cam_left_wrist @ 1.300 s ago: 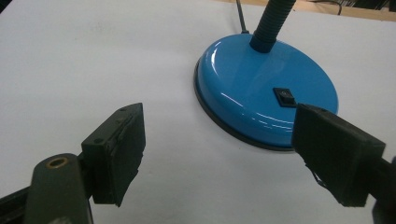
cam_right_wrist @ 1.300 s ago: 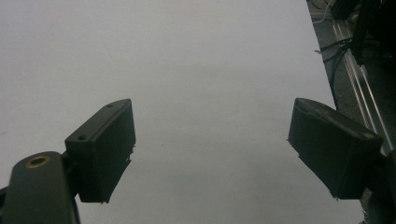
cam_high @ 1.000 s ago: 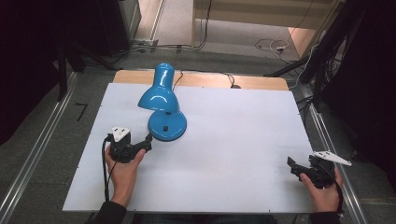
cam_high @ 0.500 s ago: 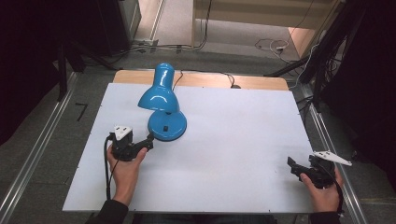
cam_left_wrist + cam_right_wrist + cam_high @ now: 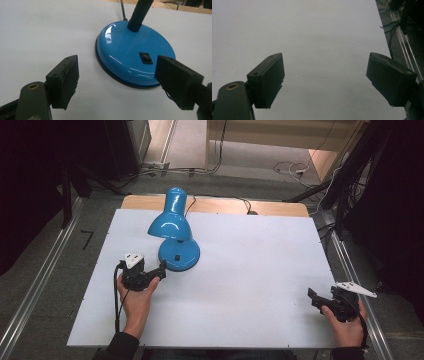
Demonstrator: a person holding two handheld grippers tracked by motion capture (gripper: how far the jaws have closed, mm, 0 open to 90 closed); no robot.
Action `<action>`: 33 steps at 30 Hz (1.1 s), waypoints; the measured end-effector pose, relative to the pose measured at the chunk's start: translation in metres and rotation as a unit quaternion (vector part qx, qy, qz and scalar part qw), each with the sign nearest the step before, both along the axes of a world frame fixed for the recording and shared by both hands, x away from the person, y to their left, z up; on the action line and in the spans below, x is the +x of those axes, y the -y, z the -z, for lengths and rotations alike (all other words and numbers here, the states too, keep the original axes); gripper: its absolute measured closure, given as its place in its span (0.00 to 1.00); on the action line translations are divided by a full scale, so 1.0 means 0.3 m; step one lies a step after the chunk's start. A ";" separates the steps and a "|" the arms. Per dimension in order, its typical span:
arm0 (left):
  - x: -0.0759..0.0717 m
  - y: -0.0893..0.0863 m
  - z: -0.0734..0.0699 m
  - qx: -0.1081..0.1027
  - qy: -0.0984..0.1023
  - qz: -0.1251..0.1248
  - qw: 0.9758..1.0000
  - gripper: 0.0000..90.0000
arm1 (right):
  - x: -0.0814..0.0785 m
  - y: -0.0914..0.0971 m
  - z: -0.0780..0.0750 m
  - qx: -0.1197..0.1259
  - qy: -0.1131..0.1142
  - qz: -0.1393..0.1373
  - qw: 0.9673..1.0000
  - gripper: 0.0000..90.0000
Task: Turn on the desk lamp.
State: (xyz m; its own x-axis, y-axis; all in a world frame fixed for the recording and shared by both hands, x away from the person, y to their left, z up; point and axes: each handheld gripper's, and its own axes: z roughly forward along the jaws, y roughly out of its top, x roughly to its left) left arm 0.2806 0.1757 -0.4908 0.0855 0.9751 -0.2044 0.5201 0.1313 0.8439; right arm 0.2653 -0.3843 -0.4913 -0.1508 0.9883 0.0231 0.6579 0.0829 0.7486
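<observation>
We see a white tabletop (image 5: 260, 270) with a wooden edge (image 5: 280, 208) at its far side — metal rails (image 5: 35, 292) run down both sides of the frame. Across the top, grey floor (image 5: 190, 140) carries loose cables (image 5: 292, 168) — the upper corners lie dark.

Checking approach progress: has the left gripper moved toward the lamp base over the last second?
Yes, slightly: the left gripper has edged closer to the lamp base.

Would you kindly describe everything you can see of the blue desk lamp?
The blue desk lamp is glossy, metal by its look, with a round domed base, a ribbed flexible neck and a bell-shaped shade tilted downward. A small black rocker switch sits on the base. It stands on the white table; the open left gripper is just short of its base.
</observation>
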 end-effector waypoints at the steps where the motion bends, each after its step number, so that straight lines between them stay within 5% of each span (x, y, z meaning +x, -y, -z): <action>1: 0.003 0.002 0.000 0.002 -0.001 0.001 1.000 0.23 | 0.000 0.000 0.000 0.000 0.000 0.000 1.000 0.15; 33: 0.075 0.047 -0.009 0.000 0.009 0.011 1.000 0.32 | 0.001 0.002 0.001 0.002 -0.001 -0.001 1.000 0.15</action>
State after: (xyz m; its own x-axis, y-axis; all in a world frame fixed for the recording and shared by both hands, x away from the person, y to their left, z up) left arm 0.3031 0.1615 -0.4882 0.1108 0.9730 -0.2026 0.5075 0.1199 0.8533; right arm 0.2657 -0.3848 -0.4916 -0.1533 0.9878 0.0272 0.6593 0.0817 0.7474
